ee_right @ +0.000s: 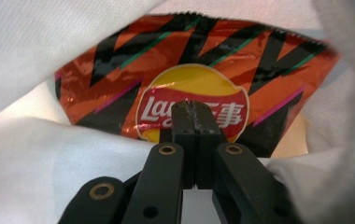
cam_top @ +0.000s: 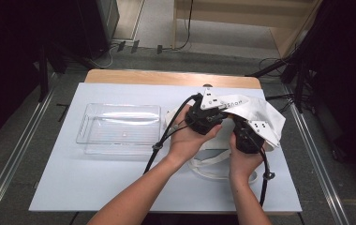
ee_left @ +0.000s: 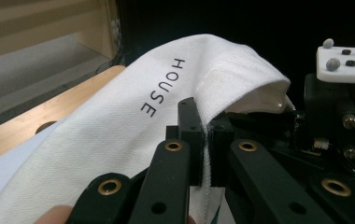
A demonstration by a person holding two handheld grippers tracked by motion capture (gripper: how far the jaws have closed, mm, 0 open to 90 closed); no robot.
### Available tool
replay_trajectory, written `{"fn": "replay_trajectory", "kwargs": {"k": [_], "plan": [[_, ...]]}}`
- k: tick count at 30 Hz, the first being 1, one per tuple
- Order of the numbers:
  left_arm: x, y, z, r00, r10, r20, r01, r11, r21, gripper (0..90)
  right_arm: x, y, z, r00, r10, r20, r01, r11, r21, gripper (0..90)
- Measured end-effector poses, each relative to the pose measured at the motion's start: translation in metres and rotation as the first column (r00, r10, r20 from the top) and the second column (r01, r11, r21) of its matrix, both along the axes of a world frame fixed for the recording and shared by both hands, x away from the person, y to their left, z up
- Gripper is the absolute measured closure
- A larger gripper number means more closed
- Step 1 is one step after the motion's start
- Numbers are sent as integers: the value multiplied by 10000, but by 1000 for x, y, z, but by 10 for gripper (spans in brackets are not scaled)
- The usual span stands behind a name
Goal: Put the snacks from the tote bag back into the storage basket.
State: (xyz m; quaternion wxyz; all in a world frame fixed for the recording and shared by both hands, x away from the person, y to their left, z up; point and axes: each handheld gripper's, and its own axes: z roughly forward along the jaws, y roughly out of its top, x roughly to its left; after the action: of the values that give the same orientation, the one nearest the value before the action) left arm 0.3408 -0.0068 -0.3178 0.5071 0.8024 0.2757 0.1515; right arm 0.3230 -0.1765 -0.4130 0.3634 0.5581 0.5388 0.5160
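L gripper (ee_left: 203, 140) pinches edge of white cloth tote bag (ee_left: 119, 140); R gripper (ee_right: 193, 122), jaws pressed together, empty, inside bag facing orange foil chip packet (ee_right: 194, 74).

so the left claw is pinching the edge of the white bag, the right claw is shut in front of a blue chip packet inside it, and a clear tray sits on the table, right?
Almost: the chip packet is orange with black zigzags, not blue, as the right gripper view shows. The rest holds: the left claw pinches the white bag edge, the right claw is shut in front of the packet, and the clear tray sits on the table.
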Motion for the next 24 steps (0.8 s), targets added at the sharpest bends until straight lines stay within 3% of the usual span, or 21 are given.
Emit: {"fn": "replay_trajectory", "kwargs": {"k": [3,8,11,13,19,22,24], "plan": [[0,0,-1,10000,2,-50,-2,10000,-43,896,4,-2,1,10000,-1,69,0,9998,175,900],[0,0,0,10000,1,-36,-2,10000,-84,896,10,-3,-5,9982,224,-563,-219,9997,91,900],[1,3,1,9999,106,-37,-107,9996,-244,896,2,-6,-19,9929,656,-992,-653,9978,63,900],[2,5,1,9999,126,-45,-127,9996,-253,895,-1,-7,-22,9919,745,-1029,-740,9972,89,900],[6,4,1,9998,194,-97,-197,9994,-296,896,-17,-8,-41,9774,1223,-1722,-1240,9923,8,900],[6,2,3,9997,216,-65,-217,9994,-278,895,-25,-7,-51,9610,1487,-2333,-1546,9879,-71,900],[6,1,3,9997,206,-94,-209,9994,-293,895,-30,-7,-56,9594,1582,-2336,-1691,9852,-270,900]]}}
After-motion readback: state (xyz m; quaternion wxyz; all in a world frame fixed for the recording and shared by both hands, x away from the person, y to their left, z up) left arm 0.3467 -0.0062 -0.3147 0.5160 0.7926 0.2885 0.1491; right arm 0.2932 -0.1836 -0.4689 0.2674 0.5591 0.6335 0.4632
